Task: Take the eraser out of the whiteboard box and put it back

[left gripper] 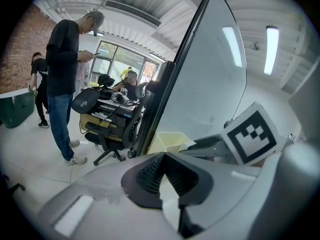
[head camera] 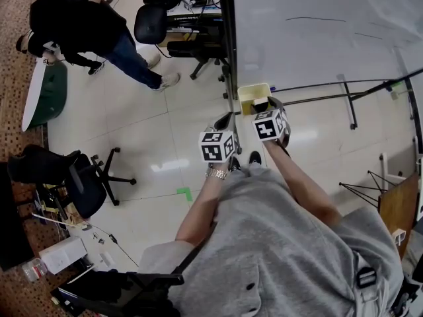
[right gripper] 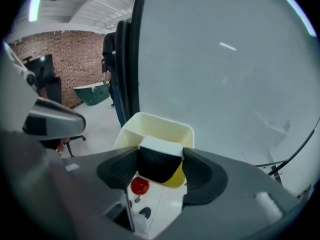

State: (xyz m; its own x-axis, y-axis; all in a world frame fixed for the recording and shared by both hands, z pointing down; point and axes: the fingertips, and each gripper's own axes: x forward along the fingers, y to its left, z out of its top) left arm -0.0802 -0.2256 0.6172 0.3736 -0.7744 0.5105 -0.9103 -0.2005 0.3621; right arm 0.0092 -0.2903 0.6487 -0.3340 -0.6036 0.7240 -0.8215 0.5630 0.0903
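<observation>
The eraser (right gripper: 159,160), black with a white top, sits between the pads of my right gripper (right gripper: 159,168), which is shut on it. It hangs just in front of the pale yellow whiteboard box (right gripper: 161,126), level with its rim. In the head view the right gripper (head camera: 262,108) reaches to the box (head camera: 254,95) at the whiteboard's (head camera: 317,32) lower left corner. My left gripper (left gripper: 163,176) is shut with nothing in it; it hangs a little lower and left of the box (left gripper: 172,141). In the head view the left gripper (head camera: 225,123) is beside the right one.
A person in a dark top (head camera: 79,25) stands at the far left by a desk with office chairs (head camera: 155,22). Another chair (head camera: 73,177) is at the left. The whiteboard stand's legs (head camera: 348,104) spread over the floor. A small red round thing (right gripper: 139,185) shows below the eraser.
</observation>
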